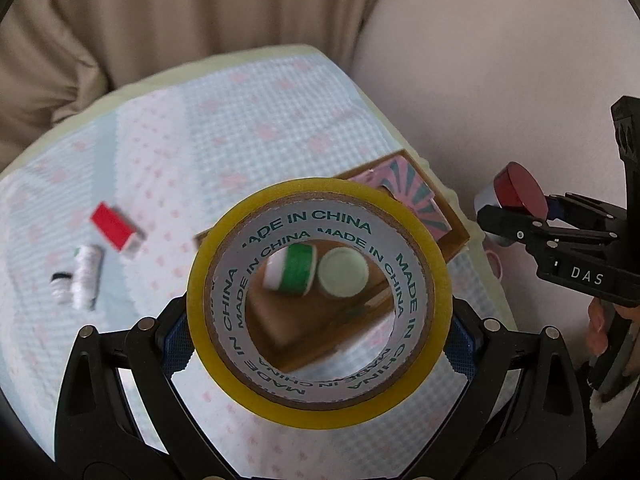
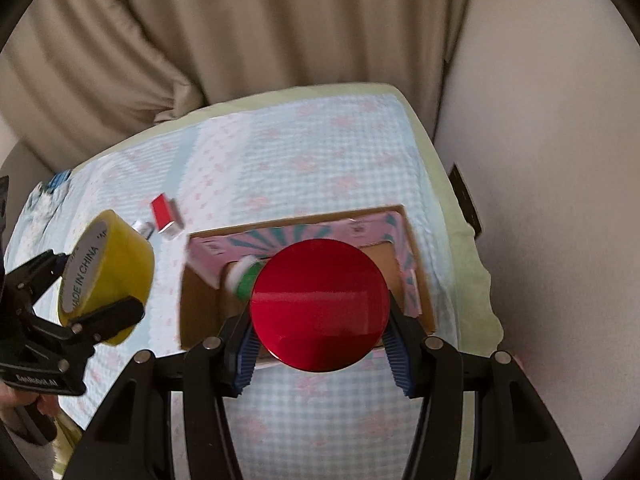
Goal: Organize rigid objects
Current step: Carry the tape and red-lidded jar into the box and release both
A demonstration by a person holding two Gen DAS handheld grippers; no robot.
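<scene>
With my left claw clenched on the yellow tape roll and my right claw gripping the red-lidded round tin, both above the cardboard box, I judge lowering them inside comes next.

- The left gripper was matte black plastic, its two arms branching like forks, with round silver screw heads at the joints.
- Its fingers wore ribbed blue pads.
- The right gripper looked the same: black arms, silver screws, blue ridged pads.
- White lettering, "DAS", marked its side.
- Bare skin showed on the person's hand at the handle.
</scene>
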